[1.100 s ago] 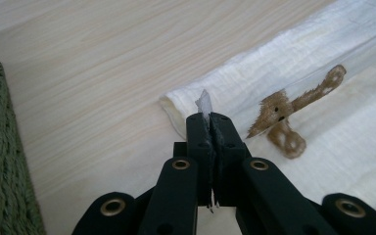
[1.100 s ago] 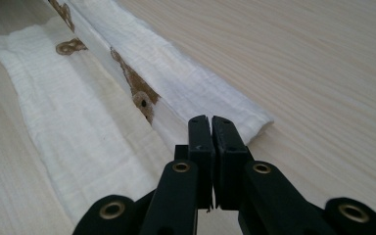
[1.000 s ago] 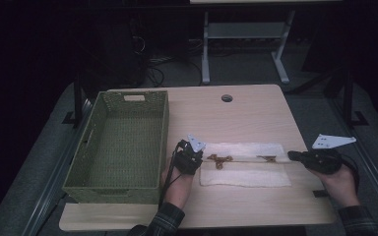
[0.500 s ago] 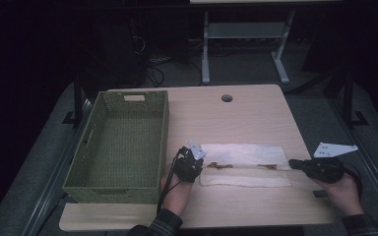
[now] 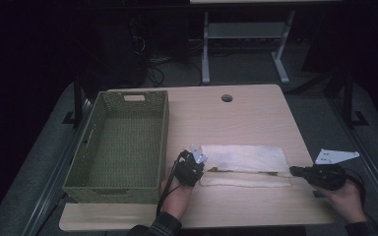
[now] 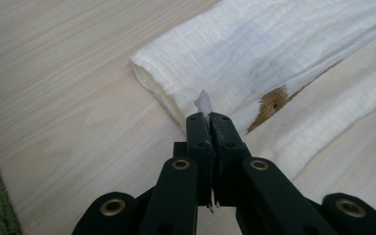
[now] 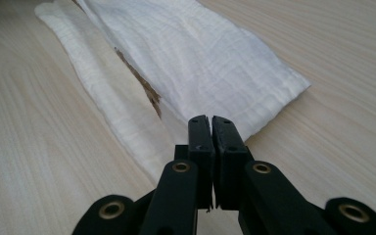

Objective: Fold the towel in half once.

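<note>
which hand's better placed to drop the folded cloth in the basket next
Left, probably. The left gripper is shut on the cloth's end next to the green basket, a scrap showing between its jaws. The right gripper is shut at the cloth's far end, away from the basket.

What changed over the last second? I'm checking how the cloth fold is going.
Both grippers, the left gripper and the right gripper, drew the white cloth's pinched edge toward the person, folding it over. Both jaws stayed shut on it. The green basket did not move.
</note>
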Motion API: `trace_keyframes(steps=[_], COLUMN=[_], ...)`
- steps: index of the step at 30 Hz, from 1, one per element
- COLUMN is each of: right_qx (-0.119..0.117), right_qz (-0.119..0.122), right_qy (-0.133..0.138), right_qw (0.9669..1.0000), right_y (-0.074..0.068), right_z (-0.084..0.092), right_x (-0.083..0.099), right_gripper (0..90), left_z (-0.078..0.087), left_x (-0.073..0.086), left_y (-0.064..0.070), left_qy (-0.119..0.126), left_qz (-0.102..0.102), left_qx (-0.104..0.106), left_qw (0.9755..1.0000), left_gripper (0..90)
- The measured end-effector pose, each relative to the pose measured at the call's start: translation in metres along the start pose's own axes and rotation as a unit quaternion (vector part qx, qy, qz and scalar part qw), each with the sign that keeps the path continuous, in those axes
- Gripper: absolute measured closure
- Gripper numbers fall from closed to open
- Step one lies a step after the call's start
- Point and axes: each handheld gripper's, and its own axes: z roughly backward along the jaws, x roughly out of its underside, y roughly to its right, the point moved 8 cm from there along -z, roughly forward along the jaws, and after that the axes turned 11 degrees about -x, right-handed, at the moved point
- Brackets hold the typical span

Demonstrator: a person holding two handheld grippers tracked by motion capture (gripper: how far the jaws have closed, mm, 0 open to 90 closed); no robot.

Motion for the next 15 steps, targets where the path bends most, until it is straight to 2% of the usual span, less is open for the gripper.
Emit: trace_keyframes(steps=[7,15], right_qx=[0.001,-0.007], right_qz=[-0.005,-0.006], right_qy=[-0.021,-0.030], right_qw=[0.9998,0.9995], right_y=[0.002,-0.001], right_z=[-0.005,-0.005], right_x=[0.007,0.008], right_gripper=[87.0,86.9], left_z=[-0.001,0.004], left_x=[0.007,0.014], left_y=[0.006,0.010], left_qy=[-0.017,-0.027], left_qz=[-0.008,-0.009], left_qx=[0.011,0.026], left_qw=[0.9998,0.9993], left_gripper=[87.3,86.9])
